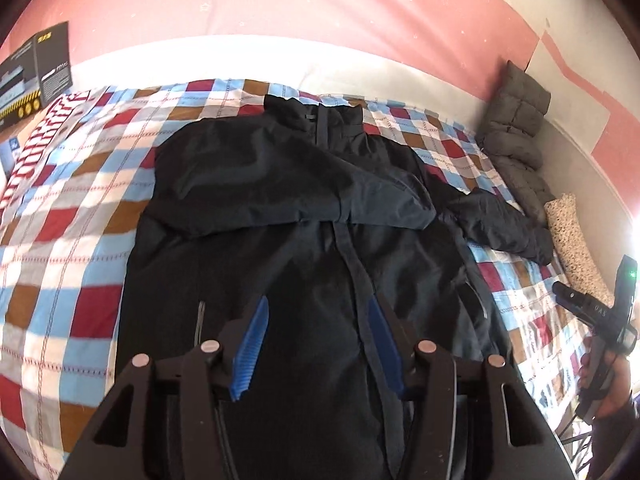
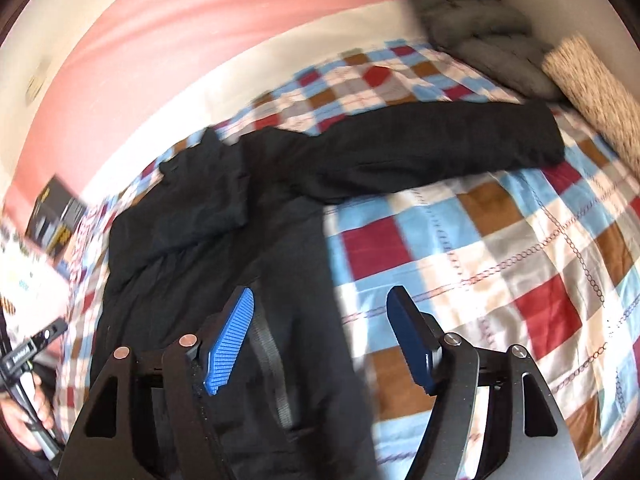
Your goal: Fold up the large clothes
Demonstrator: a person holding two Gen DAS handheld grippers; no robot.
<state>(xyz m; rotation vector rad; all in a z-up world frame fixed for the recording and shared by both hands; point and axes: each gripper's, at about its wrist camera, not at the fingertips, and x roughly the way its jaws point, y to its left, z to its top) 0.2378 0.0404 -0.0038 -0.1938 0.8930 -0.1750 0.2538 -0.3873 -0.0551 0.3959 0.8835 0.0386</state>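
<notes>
**Both grippers free above the half-folded jacket**

Nearest in the left wrist view, my left gripper [image 1: 316,344] has its blue ribbed pads [image 1: 252,348] spread, with nothing between them; it hangs over the lower front of the large black zip-up jacket [image 1: 304,216], which fills the centre of the frame on the checked red, blue, brown and white quilt [image 1: 68,240]. In the right wrist view my right gripper [image 2: 324,340] is likewise spread and empty, straddling the jacket's side edge, one pad over black cloth and the other over bare quilt.

Further up, one sleeve [image 1: 320,184] lies folded across the chest, which I judge to be the first fold done. The other sleeve [image 2: 440,148] reaches out flat toward the upper right, so I take it as my next grab.

Each view adds something. The left one shows the collar [image 1: 316,114] and the crossed sleeve sharply, and my other hand with its gripper at the right edge. The right one, smeared by blur, shows the outstretched sleeve's full length. Beyond, a grey quilted cushion [image 1: 516,120] leans on the pink and white wall [image 1: 280,4], and a dark printed box [image 1: 36,76] sits upper left.
</notes>
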